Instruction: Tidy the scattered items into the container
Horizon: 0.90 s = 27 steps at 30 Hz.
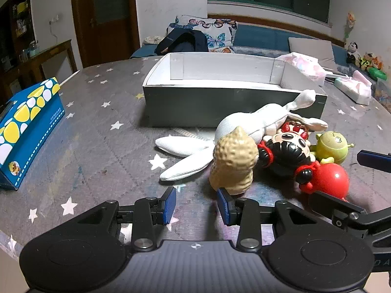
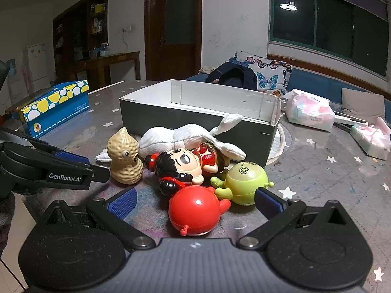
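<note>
A grey star-patterned tablecloth (image 1: 102,131) is spread over the table, with a sofa and dark window seen behind. At the left edge of the frame a blue tissue box (image 1: 27,131) is placed, and an open cardboard box (image 1: 220,107) is set at centre. In front of the box the toys are piled together: a peanut figure (image 2: 125,156), a white plush (image 2: 176,136), a doll (image 2: 185,168), a red ball toy (image 2: 195,210) and a green figure (image 2: 242,183). The left gripper (image 1: 196,205) is held apart just before the peanut figure. The right gripper (image 2: 193,201) is spread wide, with the red ball toy seen between its fingers.
</note>
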### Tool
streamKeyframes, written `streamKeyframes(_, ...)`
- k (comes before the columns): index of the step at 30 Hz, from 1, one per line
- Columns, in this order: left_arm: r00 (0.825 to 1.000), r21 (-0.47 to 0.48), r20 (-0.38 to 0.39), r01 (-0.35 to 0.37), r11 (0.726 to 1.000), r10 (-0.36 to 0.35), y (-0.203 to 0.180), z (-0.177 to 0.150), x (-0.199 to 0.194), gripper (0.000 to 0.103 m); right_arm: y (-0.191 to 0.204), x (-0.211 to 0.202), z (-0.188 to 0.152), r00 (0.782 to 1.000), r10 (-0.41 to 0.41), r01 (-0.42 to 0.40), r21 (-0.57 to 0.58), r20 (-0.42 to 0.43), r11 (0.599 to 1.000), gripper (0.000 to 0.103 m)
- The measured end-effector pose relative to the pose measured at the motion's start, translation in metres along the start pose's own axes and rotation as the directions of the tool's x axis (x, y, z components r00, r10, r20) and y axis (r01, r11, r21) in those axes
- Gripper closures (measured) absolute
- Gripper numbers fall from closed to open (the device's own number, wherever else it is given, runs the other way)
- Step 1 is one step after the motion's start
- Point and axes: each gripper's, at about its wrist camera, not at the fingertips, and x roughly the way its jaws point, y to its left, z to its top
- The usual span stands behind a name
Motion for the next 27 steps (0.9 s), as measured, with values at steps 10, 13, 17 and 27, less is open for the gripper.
streamKeyframes(10, 1.0, -0.008, -0.015, 0.0, 1.0, 0.0, 0.004, 0.001, 0.002, 0.063, 0.002, 0.005, 0.0, 1.0, 0.012, -0.012, -0.004, -0.014, 1.0, 0.0)
streamKeyframes(13, 1.0, -0.011, -0.019, -0.002, 1.0, 0.002, 0.005, 0.0, 0.001, 0.063, 0.001, 0.004, 0.0, 1.0, 0.01, -0.01, -0.005, -0.015, 1.0, 0.0)
streamKeyframes(17, 1.0, -0.014, -0.022, -0.008, 1.0, 0.008, 0.005, -0.002, -0.001, 0.063, 0.002, 0.002, -0.002, 1.0, 0.007, -0.007, -0.007, -0.017, 1.0, 0.0)
streamKeyframes(27, 0.999, -0.008, -0.027, -0.024, 1.0, 0.024, 0.004, -0.01, -0.007, 0.063, 0.004, -0.002, -0.008, 0.999, 0.0, 0.0, -0.015, -0.042, 1.0, 0.0)
